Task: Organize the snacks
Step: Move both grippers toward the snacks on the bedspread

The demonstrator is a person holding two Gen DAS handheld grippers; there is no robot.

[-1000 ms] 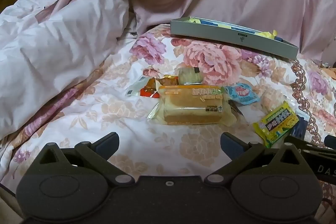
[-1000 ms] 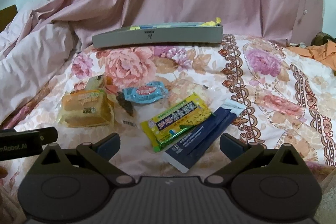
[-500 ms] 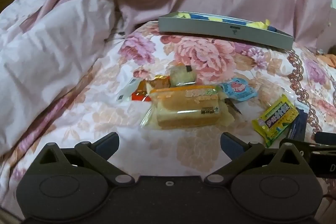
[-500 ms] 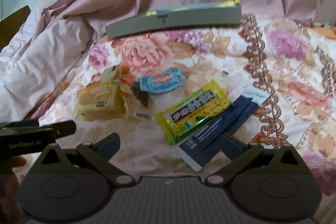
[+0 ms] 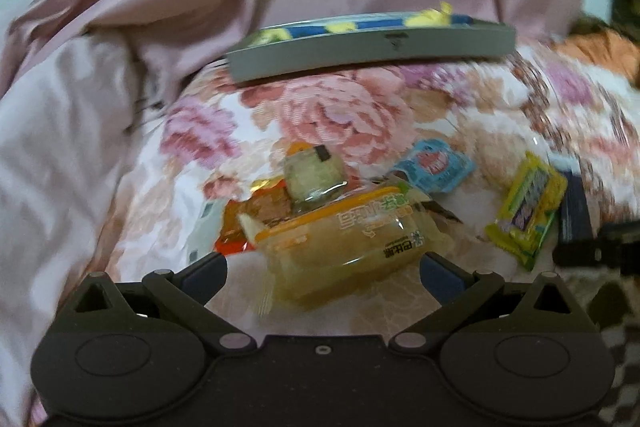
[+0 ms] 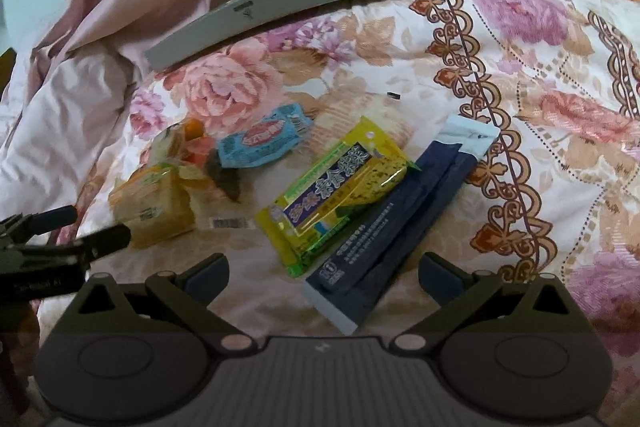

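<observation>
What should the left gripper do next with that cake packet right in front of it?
Probably ease forward a little and close. The left gripper has its jaws open, and the cake packet lies on the bedspread just ahead, roughly centred between them but not yet inside. The gray tray waits behind.

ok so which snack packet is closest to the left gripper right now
The clear-wrapped cake with the orange band. It lies right between the open fingers of the left gripper, while the blue packet and yellow packet lie farther off to the right.
</observation>
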